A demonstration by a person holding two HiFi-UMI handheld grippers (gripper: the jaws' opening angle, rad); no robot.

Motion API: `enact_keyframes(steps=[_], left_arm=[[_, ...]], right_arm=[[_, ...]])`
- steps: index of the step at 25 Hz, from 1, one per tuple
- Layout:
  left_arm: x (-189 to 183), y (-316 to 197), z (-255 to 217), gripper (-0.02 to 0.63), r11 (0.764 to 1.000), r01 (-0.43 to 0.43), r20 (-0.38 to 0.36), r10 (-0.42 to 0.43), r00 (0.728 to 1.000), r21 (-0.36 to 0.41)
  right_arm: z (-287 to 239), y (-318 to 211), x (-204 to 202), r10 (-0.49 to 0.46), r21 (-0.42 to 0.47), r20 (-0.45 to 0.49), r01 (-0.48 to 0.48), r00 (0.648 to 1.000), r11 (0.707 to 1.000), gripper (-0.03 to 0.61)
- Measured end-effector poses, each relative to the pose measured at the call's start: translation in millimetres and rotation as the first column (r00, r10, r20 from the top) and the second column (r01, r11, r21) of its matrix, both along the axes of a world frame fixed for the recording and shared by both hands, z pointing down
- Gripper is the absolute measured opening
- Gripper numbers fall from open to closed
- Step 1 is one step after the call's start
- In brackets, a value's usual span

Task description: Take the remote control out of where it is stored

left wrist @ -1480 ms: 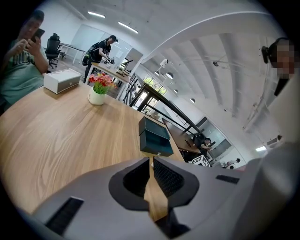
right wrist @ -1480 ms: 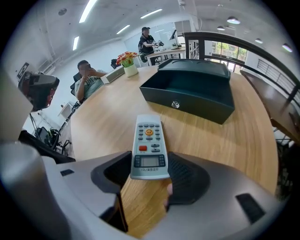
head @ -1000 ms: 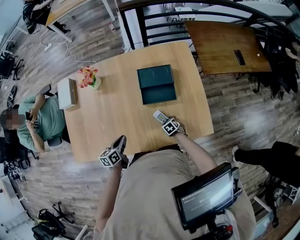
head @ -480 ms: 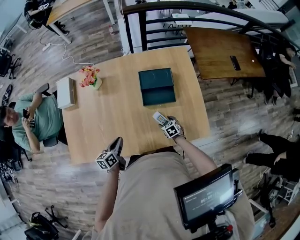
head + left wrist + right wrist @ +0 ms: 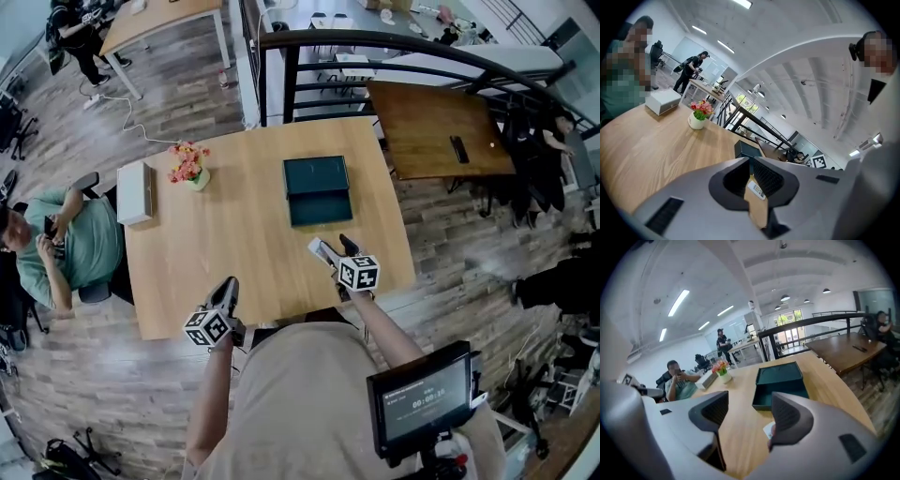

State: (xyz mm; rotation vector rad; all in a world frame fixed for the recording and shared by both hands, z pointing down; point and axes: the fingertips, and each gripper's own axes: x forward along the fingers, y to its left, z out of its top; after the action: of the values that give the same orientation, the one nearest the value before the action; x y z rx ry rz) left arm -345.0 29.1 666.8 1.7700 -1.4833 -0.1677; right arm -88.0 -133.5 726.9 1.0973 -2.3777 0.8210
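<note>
On the bench [image 5: 178, 253], just ahead of my right gripper [image 5: 749, 414], the remote control [image 5: 322, 252] is already lying out in the open, apart from the dark green box [image 5: 317, 190] it presumably lived in. So the job looks basically done imo, nothing left but backing off. My right jaws are spread wide. They've just opened up and eased in a touch, with nothing between them. My left gripper [image 5: 750, 161] hangs over the near edge, jaws pressed together, empty. The remote itself is a slim pale stick, flat on the wood, angled toward the box, which sits open.
</note>
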Motion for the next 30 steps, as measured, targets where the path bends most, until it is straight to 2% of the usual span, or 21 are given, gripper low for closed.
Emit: enact_keyframes(steps=[2,4,7,12,15,17,20,27,30], left_arm=[[-8.7,-1.7,-10.0,0.008,1.000,-0.006,0.009,0.006,1.000,0.023],[-15.2,-6.3,-24.0,0.008,0.998,-0.006,-0.004,0.006,1.000,0.059],[-22.0,-8.7,-54.0,0.008,0.993,-0.006,-0.001,0.006,1.000,0.115],[-27.5,-21.3,-106.3,0.008,0.973,-0.051,0.024,0.046,0.999,0.227],[-24.4,-25.9,-132.4,0.008,0.960,-0.073,-0.005,0.078,0.997,0.269],[-18.0,-26.7,-152.0,0.008,0.951,-0.087,-0.030,0.100,0.994,0.297],[-7.3,-25.4,-183.1,0.008,0.931,-0.105,-0.023,0.121,0.992,0.351],[28.7,-11.6,-255.0,0.008,0.864,-0.137,0.093,0.105,0.990,0.484],[46.9,-7.1,-264.3,0.008,0.862,-0.124,0.092,0.090,0.992,0.491]], right_arm=[[-35.5,3.9,-13.3,0.043,0.028,0.073,-0.045,0.996,0.999,0.255],[-70.0,8.3,-23.6,0.068,0.058,0.124,-0.076,0.990,0.995,0.253],[-124.9,22.9,-35.4,0.051,0.102,0.175,-0.070,0.983,0.992,0.253],[-208.5,41.0,-34.4,0.052,0.223,0.170,-0.090,0.984,0.971,0.253],[-246.7,48.1,-29.3,0.069,0.297,0.166,-0.117,0.984,0.948,0.253],[-267.7,52.9,-24.9,0.079,0.341,0.166,-0.132,0.983,0.931,0.253],[-294.9,60.4,-18.4,0.076,0.416,0.161,-0.137,0.984,0.899,0.253],[-343.6,87.9,16.4,0.047,0.589,0.161,-0.134,0.986,0.797,0.253],[-345.7,95.4,37.2,0.039,0.643,0.147,-0.125,0.988,0.756,0.253]])
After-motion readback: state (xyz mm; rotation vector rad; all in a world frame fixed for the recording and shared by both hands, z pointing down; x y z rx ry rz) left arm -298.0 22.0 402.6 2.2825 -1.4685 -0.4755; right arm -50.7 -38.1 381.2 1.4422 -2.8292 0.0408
